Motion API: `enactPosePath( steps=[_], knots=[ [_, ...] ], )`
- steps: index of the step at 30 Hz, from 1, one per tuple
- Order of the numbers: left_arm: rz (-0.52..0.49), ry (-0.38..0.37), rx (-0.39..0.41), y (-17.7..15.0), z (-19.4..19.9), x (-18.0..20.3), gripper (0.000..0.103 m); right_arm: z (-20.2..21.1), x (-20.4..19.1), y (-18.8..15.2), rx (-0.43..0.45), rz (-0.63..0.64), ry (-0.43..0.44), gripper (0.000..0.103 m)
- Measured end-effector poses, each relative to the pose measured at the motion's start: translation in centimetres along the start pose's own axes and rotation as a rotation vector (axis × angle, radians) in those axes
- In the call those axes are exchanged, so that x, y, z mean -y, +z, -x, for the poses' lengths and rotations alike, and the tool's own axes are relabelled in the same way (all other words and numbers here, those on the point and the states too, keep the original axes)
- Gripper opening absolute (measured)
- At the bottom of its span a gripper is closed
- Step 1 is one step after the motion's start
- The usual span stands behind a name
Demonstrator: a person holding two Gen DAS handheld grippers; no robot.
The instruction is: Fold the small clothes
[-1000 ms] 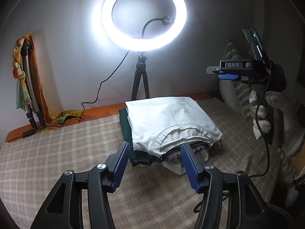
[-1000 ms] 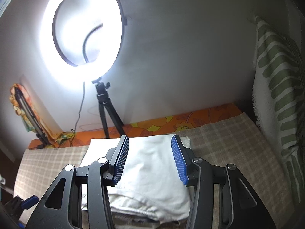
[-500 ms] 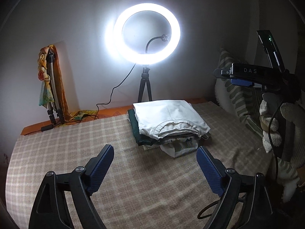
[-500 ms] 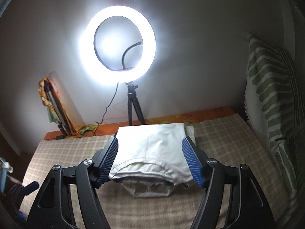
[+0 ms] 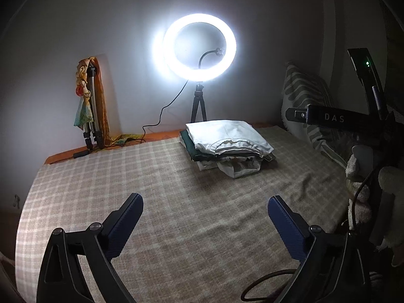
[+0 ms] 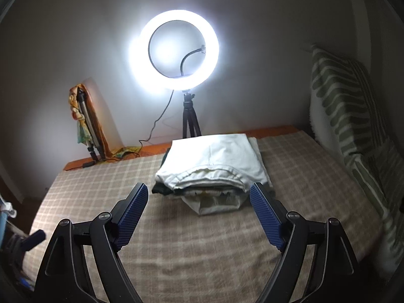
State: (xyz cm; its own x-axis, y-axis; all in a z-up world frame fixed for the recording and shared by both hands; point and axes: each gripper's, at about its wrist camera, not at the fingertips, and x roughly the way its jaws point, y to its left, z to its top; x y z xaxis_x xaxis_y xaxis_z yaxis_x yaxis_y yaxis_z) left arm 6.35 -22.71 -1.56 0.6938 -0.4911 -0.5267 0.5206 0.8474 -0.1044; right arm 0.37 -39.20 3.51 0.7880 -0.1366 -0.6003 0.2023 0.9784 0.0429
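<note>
The stack of folded clothes (image 5: 228, 145) (white piece on top) lies ahead of both grippers, untouched. The left gripper (image 5: 205, 208) and right gripper (image 6: 198, 197) have just been opening; nothing sits between their jaws.

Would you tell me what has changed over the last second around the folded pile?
Both grippers backed away from the pile of folded clothes. The jaws of the left gripper and right gripper have just been opening, with nothing between them. The pile, ring light and checked blanket stayed put.

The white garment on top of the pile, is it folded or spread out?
Folded. The white garment lies as a compact rectangle, its layered edges showing at the near side, on top of the pile of clothes on the checked blanket.
</note>
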Motion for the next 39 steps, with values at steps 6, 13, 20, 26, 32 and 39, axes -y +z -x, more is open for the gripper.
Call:
enactPosePath(
  steps=[6, 13, 20, 26, 32, 39],
  knots=[
    [0.010, -0.006, -0.003, -1.9, 1.1, -1.0, 0.103, 1.1, -1.7, -3.6, 0.017, 0.028, -0.080, 0.084],
    [0.004, 0.045, 0.000, -3.1, 1.9, -1.7, 0.103, 2.0, -3.1, -6.4, 0.062, 0.041, -0.118, 0.084],
    [-0.003, 0.092, 0.014, -3.8, 1.6, -1.7, 0.103, 0.4, -3.5, -8.4, 0.043, 0.053, -0.135, 0.084],
    [0.026, 0.101, -0.022, -4.3, 0.2, -1.4, 0.103, 0.1, -1.9, -8.6, 0.044, 0.008, -0.152, 0.084],
    [0.030, 0.105, -0.004, -4.4, -0.2, -0.8, 0.103, 0.1, -0.4, -8.8, 0.041, -0.033, -0.168, 0.084],
    [0.054, 0.110, 0.008, -4.3, -0.3, -1.0, 0.103, 0.2, 0.9, -8.8, 0.049, -0.056, -0.177, 0.084]
  ],
)
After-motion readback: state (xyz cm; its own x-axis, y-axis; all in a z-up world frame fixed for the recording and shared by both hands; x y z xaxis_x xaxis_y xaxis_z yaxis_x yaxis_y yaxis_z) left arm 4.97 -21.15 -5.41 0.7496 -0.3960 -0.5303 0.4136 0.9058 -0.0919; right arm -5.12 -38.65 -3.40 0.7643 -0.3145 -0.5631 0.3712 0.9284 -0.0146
